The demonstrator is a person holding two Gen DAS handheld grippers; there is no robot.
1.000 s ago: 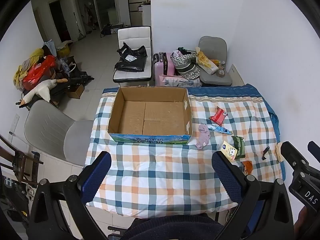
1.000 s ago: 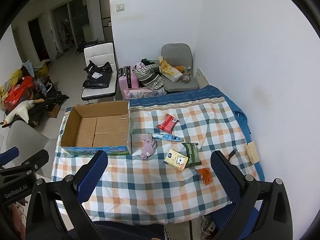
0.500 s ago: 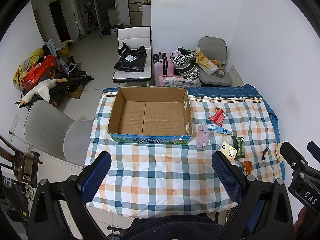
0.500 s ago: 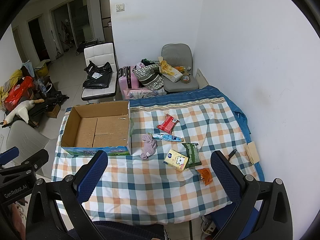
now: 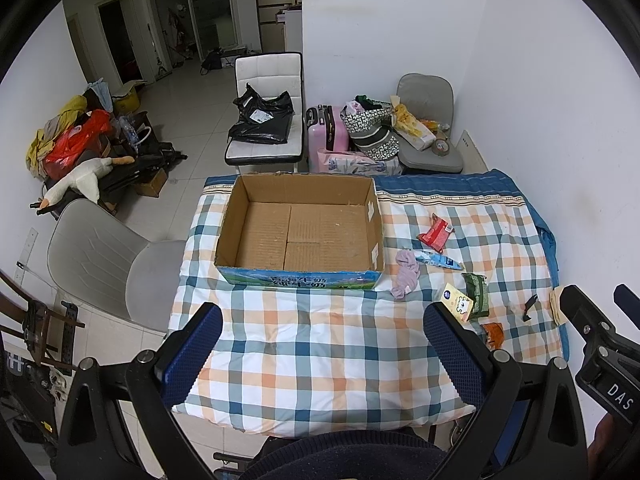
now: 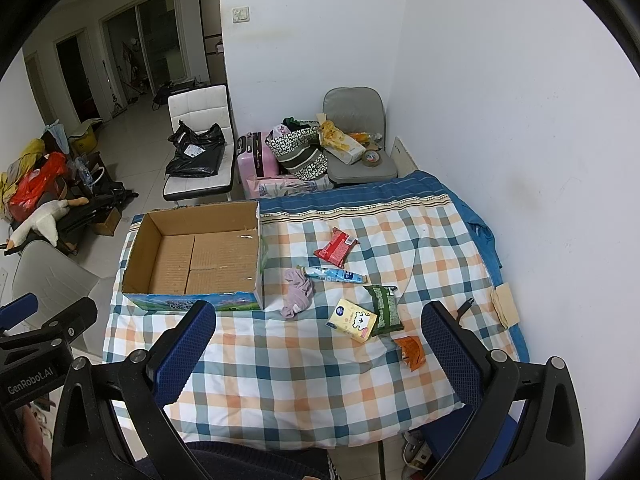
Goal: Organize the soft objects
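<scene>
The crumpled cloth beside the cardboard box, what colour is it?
Pale purple. The crumpled cloth shows best in the right wrist view.

We see white walls (image 6: 500,80), a pale tiled floor (image 5: 192,92), a white chair (image 5: 266,80), two grey chairs (image 5: 426,92) and dark glass doors (image 5: 208,8) beyond.

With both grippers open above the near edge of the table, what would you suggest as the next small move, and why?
Probably lower the right gripper toward the purple cloth. It looks like the softest loose item, it lies beside the cardboard box, which has nothing in it, and the jaws stand wide with nothing between them. The left gripper hovers open too, but the cloth sits nearer the right one.
</scene>
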